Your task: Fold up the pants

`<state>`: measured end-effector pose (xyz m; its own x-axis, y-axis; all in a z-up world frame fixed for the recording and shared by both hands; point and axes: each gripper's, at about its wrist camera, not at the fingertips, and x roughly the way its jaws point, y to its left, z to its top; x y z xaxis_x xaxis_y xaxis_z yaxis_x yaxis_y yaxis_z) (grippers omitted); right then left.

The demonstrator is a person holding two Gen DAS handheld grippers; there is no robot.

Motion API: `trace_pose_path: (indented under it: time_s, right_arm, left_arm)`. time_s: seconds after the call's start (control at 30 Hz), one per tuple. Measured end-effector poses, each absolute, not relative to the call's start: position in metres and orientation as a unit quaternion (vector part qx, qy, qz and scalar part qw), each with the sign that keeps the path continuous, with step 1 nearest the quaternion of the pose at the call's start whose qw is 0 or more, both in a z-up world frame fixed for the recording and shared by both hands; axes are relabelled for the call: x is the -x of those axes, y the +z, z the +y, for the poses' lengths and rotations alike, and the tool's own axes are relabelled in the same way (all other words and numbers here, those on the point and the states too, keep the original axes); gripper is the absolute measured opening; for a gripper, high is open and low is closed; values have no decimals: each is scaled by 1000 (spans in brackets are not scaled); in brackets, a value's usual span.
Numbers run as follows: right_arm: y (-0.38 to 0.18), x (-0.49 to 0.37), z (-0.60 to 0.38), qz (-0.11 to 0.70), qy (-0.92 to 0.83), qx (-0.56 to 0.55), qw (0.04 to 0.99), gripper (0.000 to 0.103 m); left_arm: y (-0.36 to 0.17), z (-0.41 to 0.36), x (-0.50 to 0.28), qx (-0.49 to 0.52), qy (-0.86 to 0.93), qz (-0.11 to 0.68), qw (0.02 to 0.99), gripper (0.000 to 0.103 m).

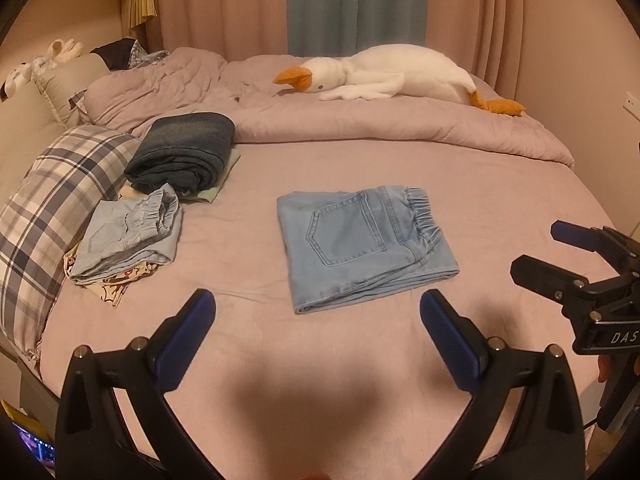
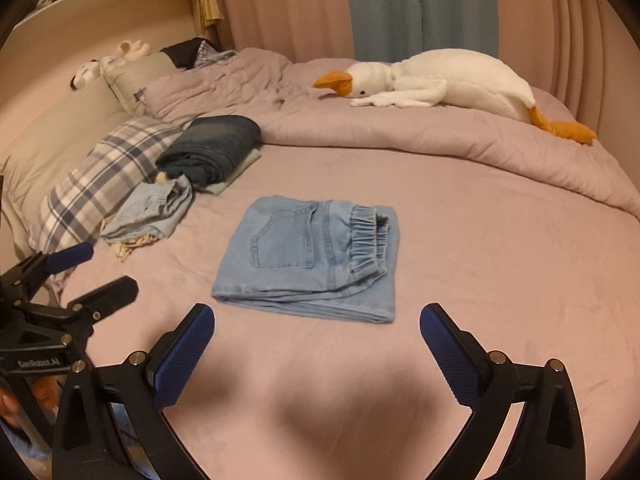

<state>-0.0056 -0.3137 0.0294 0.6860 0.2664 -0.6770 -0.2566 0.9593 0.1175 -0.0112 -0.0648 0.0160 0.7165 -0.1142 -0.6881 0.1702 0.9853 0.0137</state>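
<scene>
The pants (image 1: 366, 246) lie folded into a compact light-blue square in the middle of the sheet (image 1: 500, 200), back pocket up, elastic waistband bunched toward the right, the thick stacked edges facing me. I judge the folding itself done: nothing trails loose and the layers sit flush, so the step in hand looks like letting go and backing off. My left claw (image 1: 318, 310) hangs above the sheet just short of the near edge, jaws spread wide with nothing between them. My right claw (image 2: 317, 322) does the same, wide apart and empty, near the pants' front edge and touching nothing. If anything is left, it is to carry the square to the pile (image 1: 128, 240) of folded clothes at the left, beside the dark jeans (image 1: 184, 152) and the plaid pillow (image 1: 52, 216). That would call for both claws to slide under the near fold and pinch all layers at once, or the stack will splay. Room is generous: bare sheet lies all around the pants, widest on the right and in front. The crumpled quilt (image 1: 380, 128) rises like a ridge well behind, with the plush goose (image 1: 384, 76) on top, both clear of my path. The tight side is the left, where the pile crowds the pillow, and the bed's near edge lies below my claws.
</scene>
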Motion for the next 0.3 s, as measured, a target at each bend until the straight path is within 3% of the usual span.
trace_pose_path:
  time_s: [0.3]
  right_arm:
    - [39,15,-310,356,145,-3,923,102]
  left_arm:
    - [19,-65,17,-33,-79,365,927,102]
